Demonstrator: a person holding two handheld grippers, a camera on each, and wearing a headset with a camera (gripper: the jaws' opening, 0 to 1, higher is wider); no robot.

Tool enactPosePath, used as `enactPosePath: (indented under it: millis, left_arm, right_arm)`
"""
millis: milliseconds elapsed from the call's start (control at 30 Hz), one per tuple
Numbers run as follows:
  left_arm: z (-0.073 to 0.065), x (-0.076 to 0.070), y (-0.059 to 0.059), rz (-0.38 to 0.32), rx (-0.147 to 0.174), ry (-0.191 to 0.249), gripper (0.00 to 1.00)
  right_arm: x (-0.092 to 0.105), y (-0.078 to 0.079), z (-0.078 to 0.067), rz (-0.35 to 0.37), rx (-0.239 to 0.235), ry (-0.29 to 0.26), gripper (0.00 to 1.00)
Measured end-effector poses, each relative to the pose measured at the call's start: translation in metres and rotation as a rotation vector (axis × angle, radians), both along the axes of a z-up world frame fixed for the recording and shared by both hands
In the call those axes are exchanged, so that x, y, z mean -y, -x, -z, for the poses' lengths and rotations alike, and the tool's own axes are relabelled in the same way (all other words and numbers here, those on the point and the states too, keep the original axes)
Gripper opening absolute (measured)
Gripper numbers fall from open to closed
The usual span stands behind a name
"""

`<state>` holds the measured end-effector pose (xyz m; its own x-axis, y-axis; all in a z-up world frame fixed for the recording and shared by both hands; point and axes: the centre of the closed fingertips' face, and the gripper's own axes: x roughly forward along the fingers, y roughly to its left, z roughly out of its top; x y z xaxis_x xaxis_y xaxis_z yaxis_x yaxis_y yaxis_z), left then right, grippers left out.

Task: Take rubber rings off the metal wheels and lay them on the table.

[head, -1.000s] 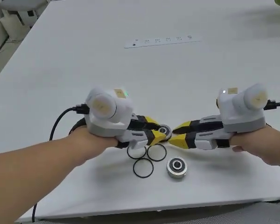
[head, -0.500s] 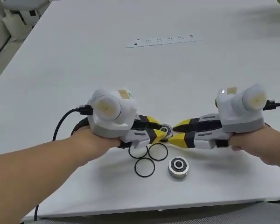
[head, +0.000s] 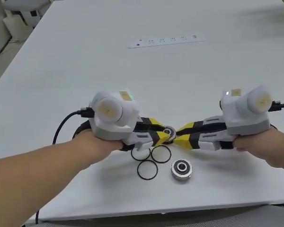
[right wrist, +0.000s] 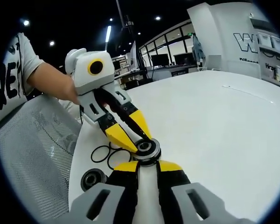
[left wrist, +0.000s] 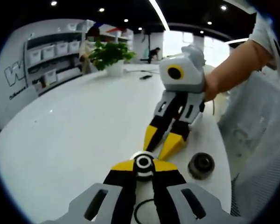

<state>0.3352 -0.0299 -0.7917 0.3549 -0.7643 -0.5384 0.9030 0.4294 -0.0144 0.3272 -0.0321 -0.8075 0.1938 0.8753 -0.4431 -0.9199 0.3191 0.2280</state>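
I'm clamping one metal wheel (left wrist: pixel 143 161) in the left gripper (left wrist: pixel 143 166), while the right gripper (right wrist: pixel 148 164) is touching it tip to tip; I can't tell whether those jaws are gripping. Three rubber rings (head: pixel 137 170) and a second wheel (head: pixel 181 169) are lying on the table (head: pixel 132 80) just beneath.

Right gripper (right wrist: pixel 147 164): jaw tips against metal wheel (right wrist: pixel 147 148).
Left gripper (right wrist: pixel 139 142): clamps that wheel.
Rubber rings (right wrist: pixel 107 155): flat on table (right wrist: pixel 214 121).
Second wheel (right wrist: pixel 93 178): near rings.
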Motion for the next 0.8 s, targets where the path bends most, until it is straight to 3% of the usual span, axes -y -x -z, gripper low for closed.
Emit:
enactPosePath:
  millis: [133,200,233,500,600,800]
  left_arm:
    - [0.0004,0.0000,-0.0002,0.000,-0.003,-0.001,0.12]
    - [0.0004,0.0000,0.0001,-0.001,-0.005,0.000,0.12]
    - [0.0005,0.0004,0.0005,0.001,-0.006,0.002,0.12]
    - [0.0006,0.0004,0.0007,0.006,-0.001,-0.007,0.12]
    - [0.0005,0.0003,0.0007,0.013,0.007,-0.016,0.12]
    - [0.0008,0.0000,0.0007,0.010,0.011,-0.021,0.12]
  right_arm:
    - [-0.0006,-0.0028,0.0006,0.004,-0.009,-0.001,0.11]
    - [0.0037,-0.0056,0.0027,0.009,0.016,0.030,0.02]
    - [0.0007,-0.0061,0.0005,0.014,0.000,0.005,0.01]
    - [0.0017,-0.0078,0.0005,0.050,-0.040,-0.008,0.00]
    - [0.0031,-0.0083,0.0001,0.088,-0.086,-0.035,0.00]
    - [0.0067,-0.0093,-0.0043,0.131,-0.124,-0.077,0.00]
